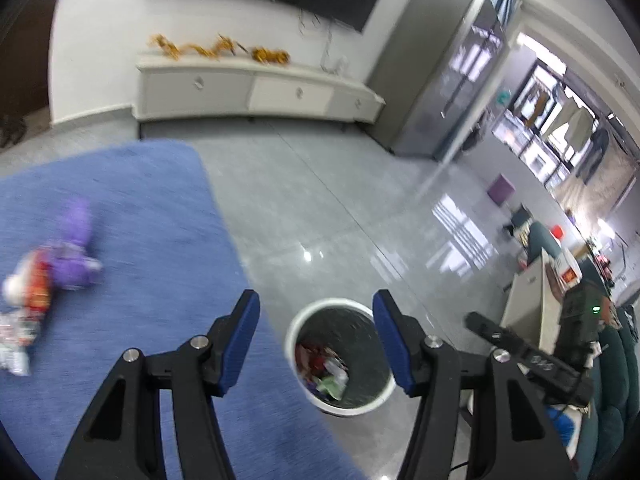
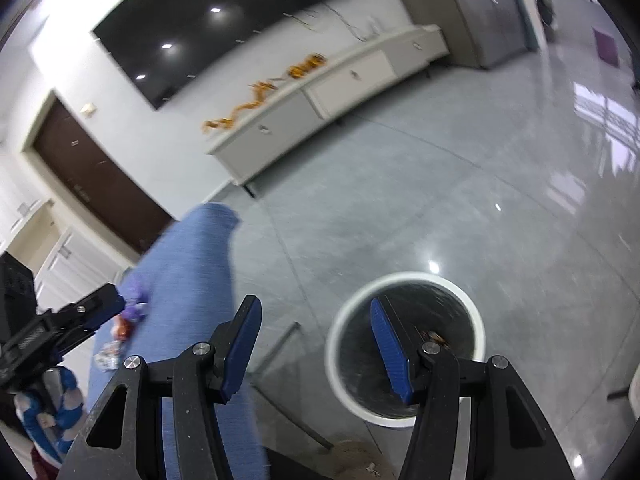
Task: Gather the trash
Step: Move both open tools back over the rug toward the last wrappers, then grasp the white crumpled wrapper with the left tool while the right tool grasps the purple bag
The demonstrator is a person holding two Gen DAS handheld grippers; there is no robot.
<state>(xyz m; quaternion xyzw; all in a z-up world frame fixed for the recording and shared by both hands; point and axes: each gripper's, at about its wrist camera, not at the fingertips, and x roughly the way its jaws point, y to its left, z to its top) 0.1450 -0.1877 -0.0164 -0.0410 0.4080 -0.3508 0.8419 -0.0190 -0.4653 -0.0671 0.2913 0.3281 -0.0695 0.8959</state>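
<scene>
Clearly the trash still to be gathered sits on the blue-covered surface point(image 1: 152, 240): a purple wrapper point(image 1: 74, 248), an orange-red packet point(image 1: 38, 284) touching it, and a crinkled silvery wrapper point(image 1: 16, 344) just beside those, all bunched toward the left edge of the left wrist view. The bin point(image 1: 298, 326), white-rimmed with a dark liner, stands on the grey floor point(image 1: 340, 208) just off the surface's edge and already holds a jumble of wrappers.

Both tools hang above that bin with nothing in them. The left gripper point(image 1: 316, 340) has its fingers point(image 1: 240, 340) apart and empty, the bin showing through the gap; the right gripper point(image 2: 316, 344) likewise has its blue fingers point(image 2: 390, 352) spread with nothing between them, one of them over the bin's mouth point(image 2: 404, 344).

So the step in hand looks like going back for the next piece. The left gripper is the nearer one to the pile, and I would send it there and keep the right clear of its path. Both views are blurred, so the wrappers' exact edges are hard to read; it would pay to settle the tool before closing. Thin foil lies flat, so coming in low and pinching a raised crease should beat pressing straight down. Because the pieces touch, one could drag a neighbour along; take the outermost first, lift cleanly, and carry it over the rim before letting go.
</scene>
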